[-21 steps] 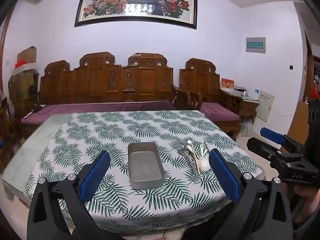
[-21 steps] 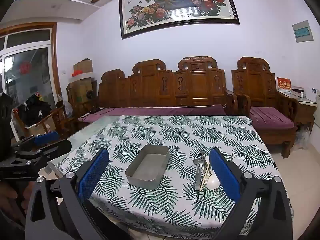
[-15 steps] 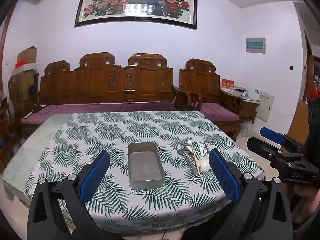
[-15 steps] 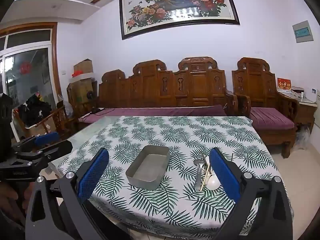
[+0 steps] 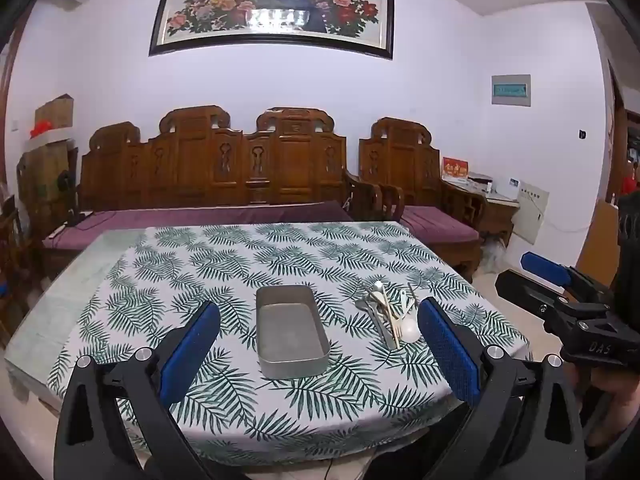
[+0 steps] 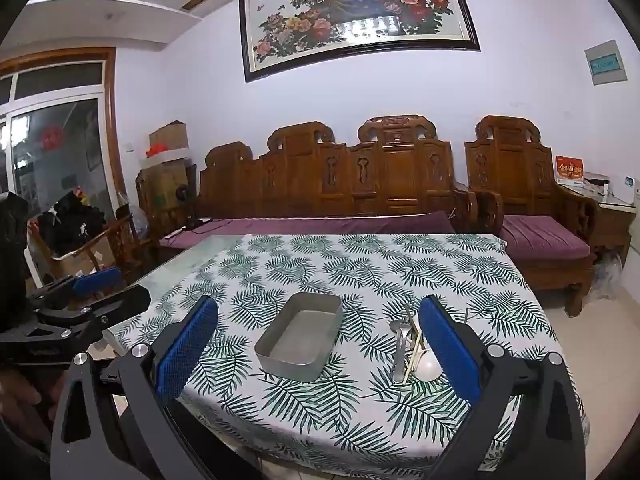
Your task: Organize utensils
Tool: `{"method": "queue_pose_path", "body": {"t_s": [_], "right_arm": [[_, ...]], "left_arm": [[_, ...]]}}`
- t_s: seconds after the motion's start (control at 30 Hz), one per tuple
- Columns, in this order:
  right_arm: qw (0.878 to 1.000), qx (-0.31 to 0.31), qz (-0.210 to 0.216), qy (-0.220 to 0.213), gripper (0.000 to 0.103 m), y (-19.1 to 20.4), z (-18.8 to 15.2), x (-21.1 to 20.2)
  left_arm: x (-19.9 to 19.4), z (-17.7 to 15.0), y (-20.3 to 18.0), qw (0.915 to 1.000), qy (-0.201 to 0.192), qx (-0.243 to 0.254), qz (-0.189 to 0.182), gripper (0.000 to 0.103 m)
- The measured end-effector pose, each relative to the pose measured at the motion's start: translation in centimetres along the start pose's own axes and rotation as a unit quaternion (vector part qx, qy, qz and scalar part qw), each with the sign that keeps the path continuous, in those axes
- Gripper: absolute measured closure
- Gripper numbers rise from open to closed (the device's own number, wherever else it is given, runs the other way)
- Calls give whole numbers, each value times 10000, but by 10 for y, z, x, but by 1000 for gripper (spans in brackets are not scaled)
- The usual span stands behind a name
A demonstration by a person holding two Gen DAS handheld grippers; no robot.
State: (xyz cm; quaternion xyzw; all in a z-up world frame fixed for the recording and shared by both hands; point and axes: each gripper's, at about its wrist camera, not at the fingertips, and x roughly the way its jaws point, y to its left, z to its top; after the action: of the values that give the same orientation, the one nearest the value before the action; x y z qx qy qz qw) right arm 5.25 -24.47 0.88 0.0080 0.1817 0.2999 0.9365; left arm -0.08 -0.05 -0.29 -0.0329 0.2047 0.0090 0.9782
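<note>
Beside my empty tray [image 5: 292, 330] the utensils [image 5: 386, 316] lie untouched (nothing sorted); left gripper [image 5: 318, 344] and right gripper [image 6: 318, 344] gape, holding nothing.

A white tablecloth [image 5: 224, 272] is printed with green fern leaves. A rectangular metal tray [image 5: 291, 330] is dull grey. Blue textured pads [image 6: 186, 350] are mounted on black gripper frames. Purple cushions [image 6: 540, 236] cover brown carved wooden seats [image 6: 392, 168].

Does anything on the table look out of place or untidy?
Yes. The utensils lie in a loose, crossed heap on the tablecloth, right of the metal tray, which holds nothing. Nothing looks spilled or damaged.
</note>
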Motion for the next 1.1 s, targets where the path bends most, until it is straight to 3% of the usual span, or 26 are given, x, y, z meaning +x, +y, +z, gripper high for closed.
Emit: {"method": "queue_pose_path", "body": {"t_s": [0.6,0.67,1.1], "right_arm": [[10000,20,22,-12,2,18,7,4],[10000,27,30,-32,2,2,3,1],[10000,27,52,-47,3,6,10,-4]], "left_arm": [[-5,6,-3,10000,-20,4,-9,8],[-5,6,-3,10000,-19,4,-10,8],[-11,11,-7,9999,-91,13,-40,8]]}}
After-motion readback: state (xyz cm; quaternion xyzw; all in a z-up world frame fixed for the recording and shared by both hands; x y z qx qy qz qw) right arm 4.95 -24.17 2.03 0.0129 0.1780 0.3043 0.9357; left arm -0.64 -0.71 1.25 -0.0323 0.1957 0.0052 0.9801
